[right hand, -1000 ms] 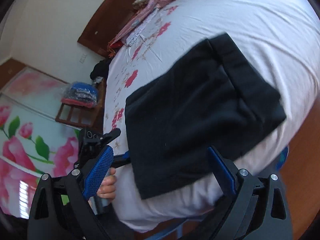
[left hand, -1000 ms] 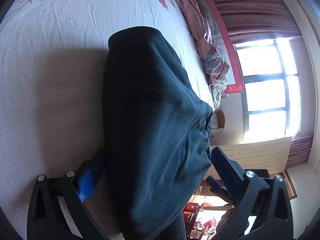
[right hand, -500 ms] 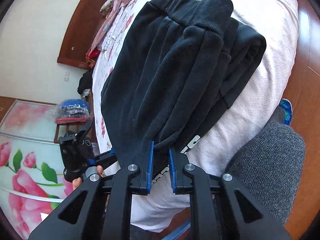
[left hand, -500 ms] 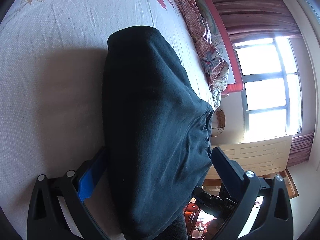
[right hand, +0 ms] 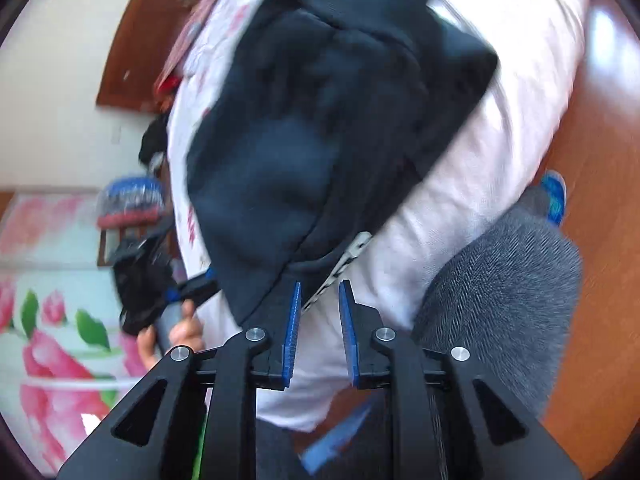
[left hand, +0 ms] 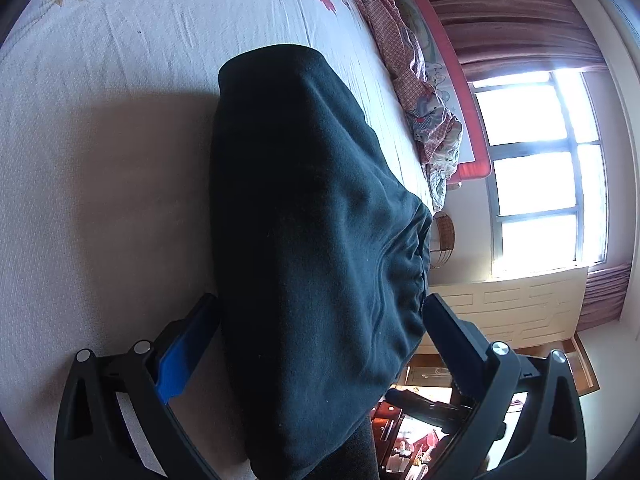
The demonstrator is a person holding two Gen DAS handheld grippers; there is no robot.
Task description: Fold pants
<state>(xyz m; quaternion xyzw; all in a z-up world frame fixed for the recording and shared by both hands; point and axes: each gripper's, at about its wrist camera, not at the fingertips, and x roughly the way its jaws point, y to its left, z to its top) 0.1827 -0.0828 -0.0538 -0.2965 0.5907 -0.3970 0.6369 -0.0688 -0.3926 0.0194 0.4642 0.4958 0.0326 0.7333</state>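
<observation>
Dark folded pants (left hand: pixel 304 220) lie on the white flowered bed sheet (left hand: pixel 100 160). My left gripper (left hand: pixel 322 300) stands wide at the near end of the bundle. The cloth fills the gap and drapes over the left fingertip, and I see no pinch. In the blurred right wrist view the pants (right hand: pixel 320 128) are bunched in thick folds near the bed's corner. My right gripper (right hand: pixel 320 284) sits just short of their near hem. Its jaws are opening, a narrow gap apart, with only sheet and a white printed strip (right hand: pixel 352 256) showing between the blue pads.
A pink checked blanket (left hand: pixel 400 60) lies along the bed's far side by a bright window (left hand: pixel 540 180). A person's grey trouser leg (right hand: pixel 500 280) stands at the bed's edge on a wooden floor (right hand: pixel 600 240). A hand (right hand: pixel 176 328) holds the left gripper.
My right gripper went from wide over the flat pants to shut on their edge. Now its jaws have parted and the hem lies free of them. The left gripper has not moved.
</observation>
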